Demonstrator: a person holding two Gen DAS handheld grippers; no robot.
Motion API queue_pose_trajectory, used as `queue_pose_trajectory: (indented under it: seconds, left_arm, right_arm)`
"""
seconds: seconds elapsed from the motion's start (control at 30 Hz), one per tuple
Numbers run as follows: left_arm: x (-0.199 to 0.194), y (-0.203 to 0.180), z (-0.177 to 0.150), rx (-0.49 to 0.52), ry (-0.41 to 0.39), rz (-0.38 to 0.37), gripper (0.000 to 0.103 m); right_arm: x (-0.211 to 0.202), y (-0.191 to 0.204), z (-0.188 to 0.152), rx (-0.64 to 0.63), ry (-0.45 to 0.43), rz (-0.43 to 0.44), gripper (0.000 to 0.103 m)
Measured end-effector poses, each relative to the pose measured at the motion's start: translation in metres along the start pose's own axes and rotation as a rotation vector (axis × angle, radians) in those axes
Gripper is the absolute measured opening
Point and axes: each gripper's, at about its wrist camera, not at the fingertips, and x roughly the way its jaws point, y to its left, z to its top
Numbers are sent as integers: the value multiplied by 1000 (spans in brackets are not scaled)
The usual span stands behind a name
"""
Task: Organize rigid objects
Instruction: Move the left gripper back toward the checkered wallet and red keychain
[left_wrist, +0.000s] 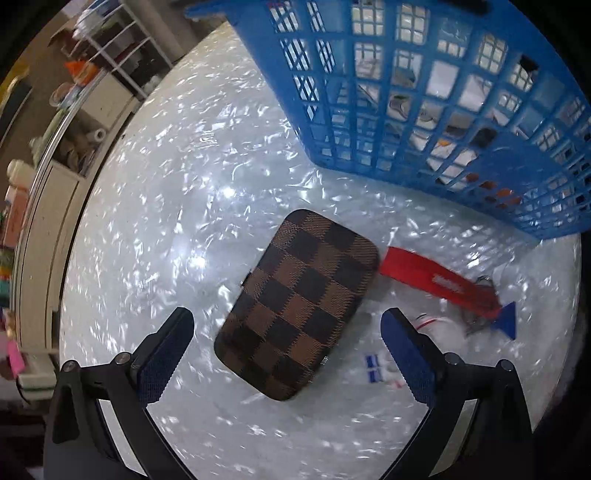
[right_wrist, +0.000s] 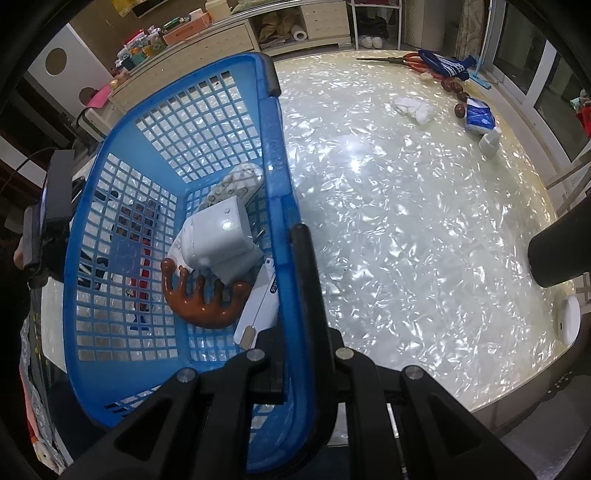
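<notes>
Both grippers point steeply down over a pearly white table (left_wrist: 155, 206). On the left gripper (left_wrist: 288, 354) the jaws stand wide apart with nothing pressed between them, above a brown checked case (left_wrist: 295, 302) lying flat on the table, which shows in the gap between the blue-padded fingers (left_wrist: 162, 365). Just beside the case lies a red strap (left_wrist: 436, 277), and beyond it stands the blue basket (left_wrist: 424, 110). On the right gripper (right_wrist: 295, 295) the jaws are clamped on the basket's rim (right_wrist: 277, 184). Inside the basket lie a white box (right_wrist: 221, 236), a brown comb-shaped piece (right_wrist: 203, 299) touching it, and a white remote (right_wrist: 236, 184). Scissors (right_wrist: 406, 61) and small clutter sit along the table's far edge.
</notes>
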Motion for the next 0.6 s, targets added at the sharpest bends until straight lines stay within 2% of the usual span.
queue_pose_trajectory:
  seconds: [0.1, 0.3, 0.37, 0.6]
  left_arm:
    - [12, 6, 3, 27, 18, -50, 102]
    - [20, 25, 8, 42, 3, -141, 103]
    - [22, 28, 9, 56, -14, -183, 103]
    - [28, 27, 22, 62, -81, -245, 103]
  right_arm:
    - [0, 0, 0, 2, 2, -1, 8]
    - [0, 1, 2, 3, 8, -8, 8]
    - [0, 1, 2, 3, 9, -9, 8]
    - [0, 0, 4, 17, 11, -10, 8]
